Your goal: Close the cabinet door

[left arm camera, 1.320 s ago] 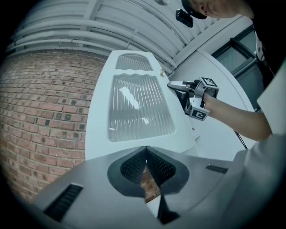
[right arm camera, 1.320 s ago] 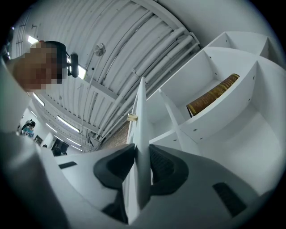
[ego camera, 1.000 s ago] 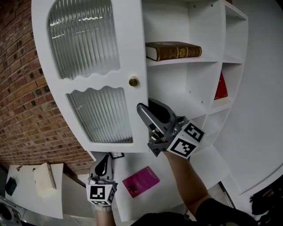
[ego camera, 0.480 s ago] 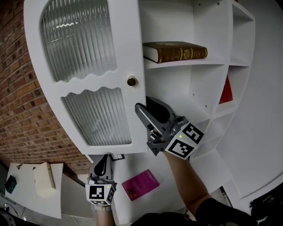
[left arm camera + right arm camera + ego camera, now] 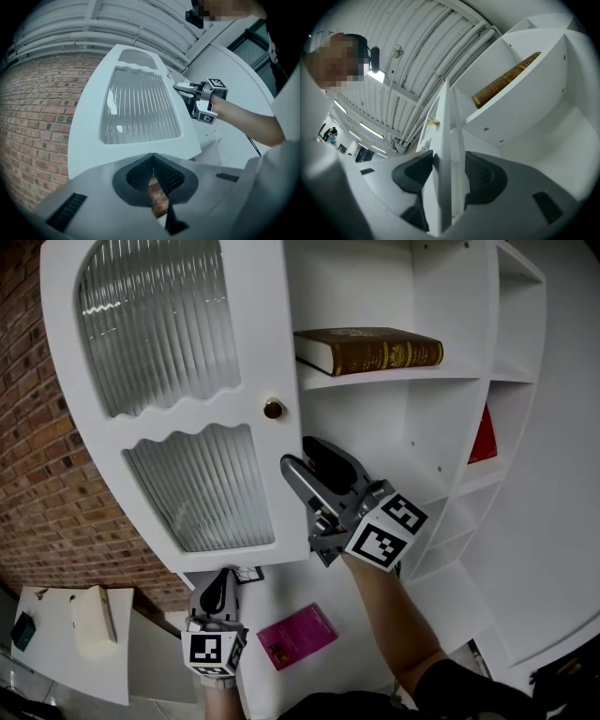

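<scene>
**Head view:** the cabinet door (image 5: 187, 415) is standing swung out to the left of the open shelves, so the brown book (image 5: 370, 351) is showing. The right claw (image 5: 302, 456) is sitting at the door's free edge, below the knob (image 5: 273, 409). Its jaws have just been opening, so the hold on that edge is loosening while the door is not yet shut. I judge that a push on the door is coming next. The left claw (image 5: 218, 589) is hanging low under the door, apart from it.

**Left gripper view:** these jaws are lying together with nothing between them. This view is looking up the door's ribbed glass from below.

**Right gripper view:** only here is the door's edge showing between the widely spread pads. One pad is lying just beside the door's face and the other is standing clear, so nothing is being pinched.
</scene>
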Tool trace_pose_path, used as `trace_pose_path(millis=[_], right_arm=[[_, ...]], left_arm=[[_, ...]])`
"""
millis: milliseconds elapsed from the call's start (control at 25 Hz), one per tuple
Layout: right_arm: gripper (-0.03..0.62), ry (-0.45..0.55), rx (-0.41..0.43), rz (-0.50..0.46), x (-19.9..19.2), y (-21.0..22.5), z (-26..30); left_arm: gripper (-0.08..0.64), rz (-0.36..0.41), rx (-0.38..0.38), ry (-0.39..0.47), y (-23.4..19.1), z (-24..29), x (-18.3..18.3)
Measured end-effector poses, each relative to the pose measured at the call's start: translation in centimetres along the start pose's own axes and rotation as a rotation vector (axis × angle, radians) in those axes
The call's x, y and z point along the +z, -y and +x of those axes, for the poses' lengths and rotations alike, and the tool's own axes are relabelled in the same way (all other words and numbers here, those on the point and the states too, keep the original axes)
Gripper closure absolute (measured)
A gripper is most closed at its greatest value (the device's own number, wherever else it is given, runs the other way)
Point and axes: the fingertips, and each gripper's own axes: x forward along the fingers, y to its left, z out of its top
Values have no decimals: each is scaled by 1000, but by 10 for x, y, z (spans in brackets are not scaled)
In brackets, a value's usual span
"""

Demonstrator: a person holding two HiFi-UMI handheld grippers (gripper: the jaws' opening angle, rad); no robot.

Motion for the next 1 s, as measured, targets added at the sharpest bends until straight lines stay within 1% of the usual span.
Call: trace_pose_path(millis=[480, 760, 1000], right_arm=[[367, -17, 4, 19, -8, 21, 11], [364, -18, 17, 54, -11, 28, 16], [351, -10, 40, 90, -12, 30, 17]], left_arm=[[551, -6, 5, -14, 7, 14, -11], [551, -6, 11, -29, 10, 17, -17], [551, -22, 18, -70, 12, 17, -22]])
